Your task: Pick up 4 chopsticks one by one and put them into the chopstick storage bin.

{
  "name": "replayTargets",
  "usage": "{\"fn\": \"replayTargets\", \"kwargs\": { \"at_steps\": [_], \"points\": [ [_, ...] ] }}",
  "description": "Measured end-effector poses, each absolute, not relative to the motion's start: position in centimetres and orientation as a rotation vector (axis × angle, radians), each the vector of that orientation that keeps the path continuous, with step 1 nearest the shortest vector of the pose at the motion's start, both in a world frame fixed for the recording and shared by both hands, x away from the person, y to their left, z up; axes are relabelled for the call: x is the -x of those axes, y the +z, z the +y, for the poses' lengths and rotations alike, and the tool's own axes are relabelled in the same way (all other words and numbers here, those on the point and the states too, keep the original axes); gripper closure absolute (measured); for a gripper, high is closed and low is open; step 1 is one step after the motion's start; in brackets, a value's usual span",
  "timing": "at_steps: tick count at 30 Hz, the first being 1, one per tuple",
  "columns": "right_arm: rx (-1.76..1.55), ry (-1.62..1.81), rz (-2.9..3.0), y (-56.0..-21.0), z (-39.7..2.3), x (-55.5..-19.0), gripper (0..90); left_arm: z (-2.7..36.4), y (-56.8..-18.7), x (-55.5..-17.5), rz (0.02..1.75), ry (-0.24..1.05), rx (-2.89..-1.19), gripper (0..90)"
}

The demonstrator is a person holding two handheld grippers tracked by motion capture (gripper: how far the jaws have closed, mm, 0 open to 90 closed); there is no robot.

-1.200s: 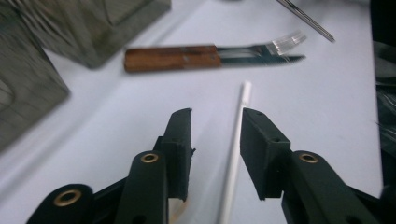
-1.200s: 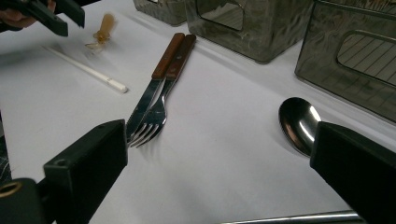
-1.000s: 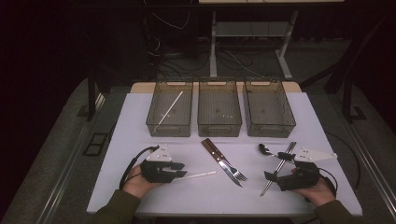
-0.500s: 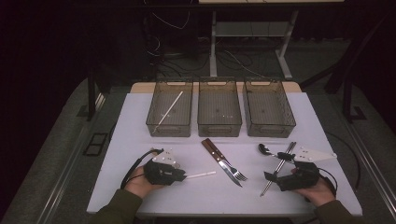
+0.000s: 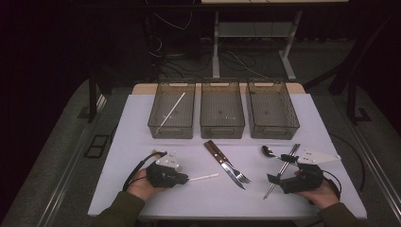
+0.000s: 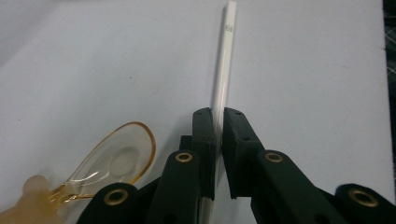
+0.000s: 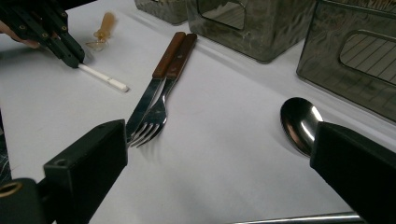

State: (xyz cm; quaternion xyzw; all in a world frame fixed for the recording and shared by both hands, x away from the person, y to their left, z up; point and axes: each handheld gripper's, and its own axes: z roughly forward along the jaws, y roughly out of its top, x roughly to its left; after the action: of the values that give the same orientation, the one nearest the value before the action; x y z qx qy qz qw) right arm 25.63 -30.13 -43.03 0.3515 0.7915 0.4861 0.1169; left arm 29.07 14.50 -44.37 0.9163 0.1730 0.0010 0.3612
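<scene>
A white stick (image 5: pixel 204 177) lies on the white table (image 5: pixel 142 123), and my left gripper (image 5: pixel 186 178) grips its near end. In the left gripper view my gripper (image 6: pixel 218 116) has just been closing, and its jaws now press both sides of the stick (image 6: pixel 224 60). My right gripper (image 5: pixel 280 169) stands open at the front right, its jaws on either side of a pair of metal chopsticks (image 5: pixel 283 165). From the right gripper view (image 7: pixel 219 156) I see a steel spoon (image 7: pixel 299 122), a knife (image 7: pixel 154 88) and a fork (image 7: pixel 163 107) with wooden handles.
Three smoky plastic bins (image 5: pixel 171 132) (image 5: pixel 222 131) (image 5: pixel 274 132) stand in a row at the back; the left one holds another white stick (image 5: pixel 171 112). An amber plastic spoon (image 6: pixel 116 158) lies just beside my left gripper's jaws.
My left gripper's jaws have drawn together onto the end of the white stick. Both hands have stayed nearly where they were.
</scene>
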Motion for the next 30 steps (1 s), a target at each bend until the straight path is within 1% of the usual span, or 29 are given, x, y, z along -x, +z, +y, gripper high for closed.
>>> {"fn": "replayTargets", "kwargs": {
  "at_steps": [7,18,30],
  "points": [
    [-1.028,1.425,2.315,-43.0,-30.1,-25.6,4.0,14.4,-44.3,-29.1,0.468,-0.01,-2.357,84.1],
    [-1.029,1.423,2.313,-43.0,-30.2,-25.6,4.1,14.7,-43.4,-29.2,0.533,-0.031,-2.28,84.1],
    [-1.028,1.422,2.315,-43.0,-30.1,-25.6,4.1,14.9,-42.4,-29.2,0.588,0.003,-2.259,84.0]
  ]
}}
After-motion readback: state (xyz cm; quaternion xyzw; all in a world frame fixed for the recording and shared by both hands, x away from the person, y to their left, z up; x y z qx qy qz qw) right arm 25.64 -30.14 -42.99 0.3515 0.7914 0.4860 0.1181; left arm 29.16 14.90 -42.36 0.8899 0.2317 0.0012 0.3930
